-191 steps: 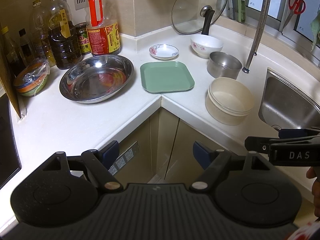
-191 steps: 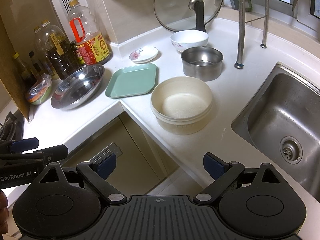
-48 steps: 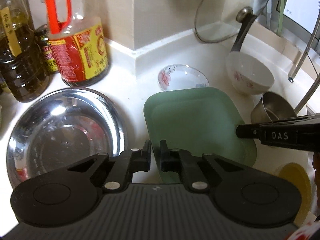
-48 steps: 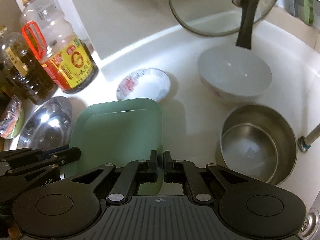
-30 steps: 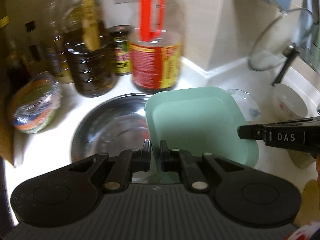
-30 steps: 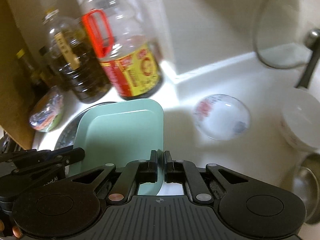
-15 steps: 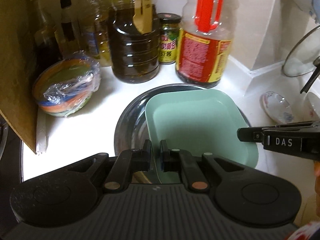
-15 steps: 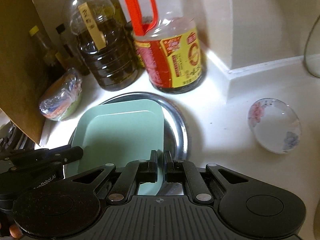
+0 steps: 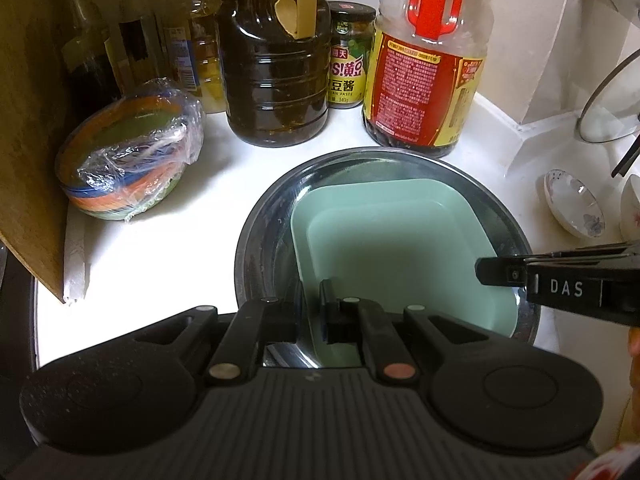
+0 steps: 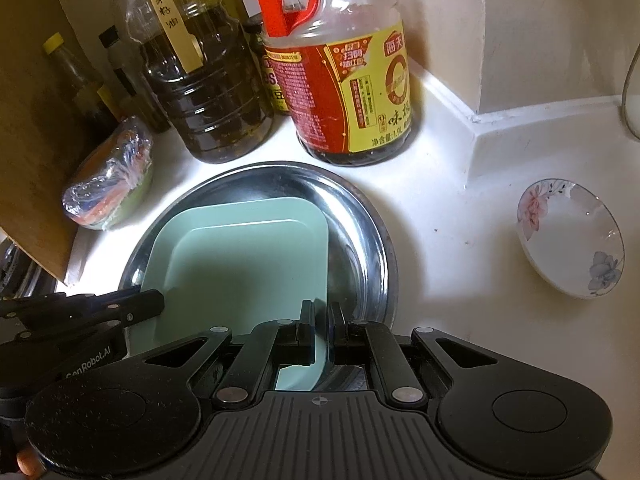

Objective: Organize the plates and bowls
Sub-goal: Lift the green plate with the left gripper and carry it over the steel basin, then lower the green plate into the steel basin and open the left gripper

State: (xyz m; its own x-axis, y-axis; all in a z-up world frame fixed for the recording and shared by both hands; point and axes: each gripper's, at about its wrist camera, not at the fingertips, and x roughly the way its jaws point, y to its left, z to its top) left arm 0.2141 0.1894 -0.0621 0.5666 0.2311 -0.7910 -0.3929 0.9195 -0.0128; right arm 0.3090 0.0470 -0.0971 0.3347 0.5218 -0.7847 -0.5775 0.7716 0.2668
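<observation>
Both the left tongs (image 9: 310, 304) and the right tongs (image 10: 321, 320) were clamped on the rim of a smooth, square green plate (image 9: 392, 256), apparently resting inside the round steel dish (image 9: 256, 240); the right tool read "DAS".

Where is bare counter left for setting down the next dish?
Bare white counter lies between the round steel basin and the small floral saucer. Another patch sits between the basin and the plastic-wrapped bowls. The back is crowded with bottles.
</observation>
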